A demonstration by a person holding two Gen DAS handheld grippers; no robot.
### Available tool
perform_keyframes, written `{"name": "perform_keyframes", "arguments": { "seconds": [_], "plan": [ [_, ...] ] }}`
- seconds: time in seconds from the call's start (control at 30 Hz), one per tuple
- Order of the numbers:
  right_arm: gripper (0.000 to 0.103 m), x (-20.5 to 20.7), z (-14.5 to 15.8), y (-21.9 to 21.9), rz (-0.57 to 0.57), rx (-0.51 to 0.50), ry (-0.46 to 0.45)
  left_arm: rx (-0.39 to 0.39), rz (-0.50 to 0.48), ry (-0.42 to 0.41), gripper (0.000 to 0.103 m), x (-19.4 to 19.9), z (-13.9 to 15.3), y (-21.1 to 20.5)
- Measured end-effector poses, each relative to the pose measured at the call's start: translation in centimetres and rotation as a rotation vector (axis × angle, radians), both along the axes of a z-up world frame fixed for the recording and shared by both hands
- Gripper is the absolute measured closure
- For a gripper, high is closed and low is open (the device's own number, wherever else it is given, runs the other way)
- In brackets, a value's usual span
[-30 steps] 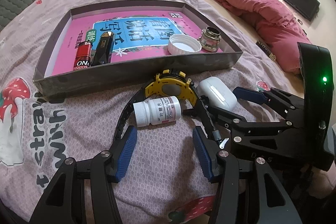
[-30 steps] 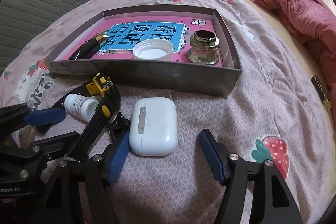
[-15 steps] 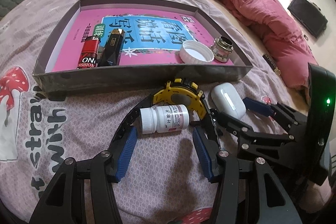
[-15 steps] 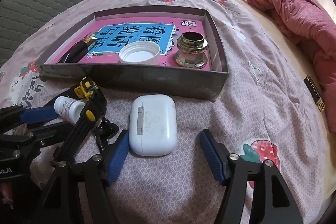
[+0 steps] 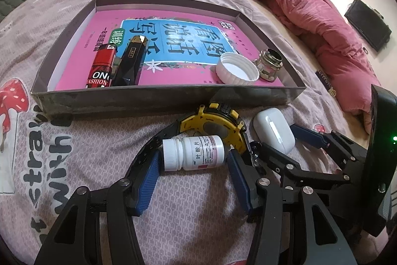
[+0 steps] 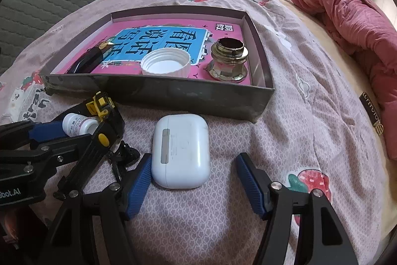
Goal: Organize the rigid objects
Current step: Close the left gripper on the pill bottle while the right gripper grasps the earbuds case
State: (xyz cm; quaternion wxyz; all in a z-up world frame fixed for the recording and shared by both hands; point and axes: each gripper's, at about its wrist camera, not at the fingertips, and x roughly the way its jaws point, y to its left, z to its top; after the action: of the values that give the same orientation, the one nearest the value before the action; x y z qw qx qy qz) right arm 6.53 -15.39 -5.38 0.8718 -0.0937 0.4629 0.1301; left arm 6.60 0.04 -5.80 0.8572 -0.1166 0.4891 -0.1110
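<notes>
Jaws apart on the left gripper [image 5: 191, 175], straddling the pill bottle [image 5: 193, 153] lying just before the tray [image 5: 158, 97]; right gripper [image 6: 193, 183] gapes around the earbud case [image 6: 180, 150]. Next: close, lift, tray it.

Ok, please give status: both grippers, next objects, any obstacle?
Left gripper open around white pill bottle. Right gripper open at white earbud case. Yellow-black watch touches the bottle.
</notes>
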Motion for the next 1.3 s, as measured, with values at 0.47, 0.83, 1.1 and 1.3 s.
{"name": "perform_keyframes", "arguments": {
  "seconds": [0.47,0.83,1.1,1.3],
  "plan": [
    [0.034,0.8,-0.4,0.7,-0.001,-0.008,-0.011,0.046,0.025,-0.009,0.046,0.5,-0.3,-0.7],
    [0.047,0.6,-0.4,1.0,0.038,-0.021,-0.029,0.049,0.036,-0.011,0.05,0.7,-0.4,-0.8],
    [0.058,0.5,-0.3,1.6,0.065,-0.033,-0.042,0.052,0.019,-0.014,0.055,0.9,-0.5,-1.0],
    [0.058,0.6,-0.2,1.4,0.064,-0.02,-0.04,0.043,0.013,-0.015,0.055,0.9,-0.5,-0.9]
  ]
}}
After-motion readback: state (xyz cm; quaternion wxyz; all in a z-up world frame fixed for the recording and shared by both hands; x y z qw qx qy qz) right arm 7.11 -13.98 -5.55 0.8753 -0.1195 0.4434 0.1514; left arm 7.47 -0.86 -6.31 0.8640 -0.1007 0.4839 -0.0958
